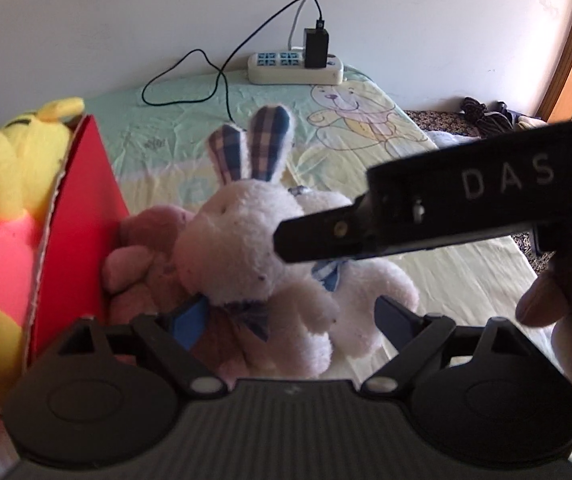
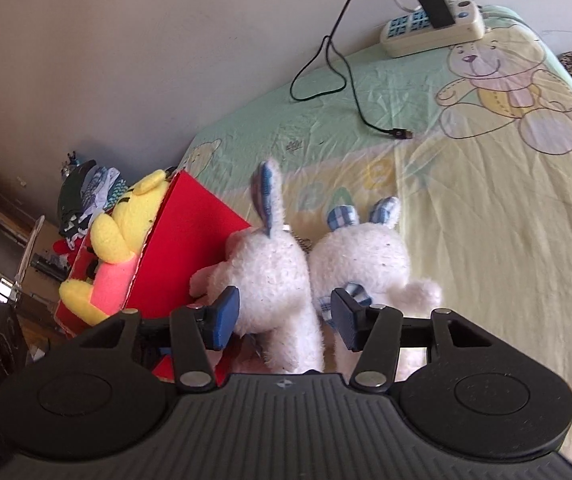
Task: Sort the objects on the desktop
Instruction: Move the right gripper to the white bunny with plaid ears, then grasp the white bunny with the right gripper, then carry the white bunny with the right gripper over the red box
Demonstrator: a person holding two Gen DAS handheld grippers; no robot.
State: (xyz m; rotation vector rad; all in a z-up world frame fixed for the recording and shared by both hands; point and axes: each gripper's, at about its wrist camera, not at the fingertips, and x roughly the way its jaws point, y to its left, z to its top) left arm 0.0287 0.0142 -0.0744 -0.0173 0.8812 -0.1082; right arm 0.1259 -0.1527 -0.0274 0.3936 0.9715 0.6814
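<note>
A white plush rabbit with plaid ears (image 1: 245, 240) stands on the bed sheet, a second white rabbit (image 1: 370, 280) behind it and a pink plush (image 1: 145, 248) at its left. My left gripper (image 1: 286, 320) is open around the front rabbit's lower body. The right gripper reaches in from the right in the left wrist view, its tip (image 1: 306, 240) at the rabbit's head. In the right wrist view my right gripper (image 2: 283, 316) is closed on the left rabbit (image 2: 269, 268); the second rabbit (image 2: 366, 256) sits beside it. A red box (image 1: 81, 216) holds a yellow bear (image 1: 9, 184).
A power strip (image 1: 296, 66) with a black charger and a cable (image 1: 221, 80) lies at the back by the wall. The sheet's right edge (image 1: 426, 132) drops to a dark patterned surface. The box (image 2: 189, 240) and bear (image 2: 121, 232) also show in the right wrist view.
</note>
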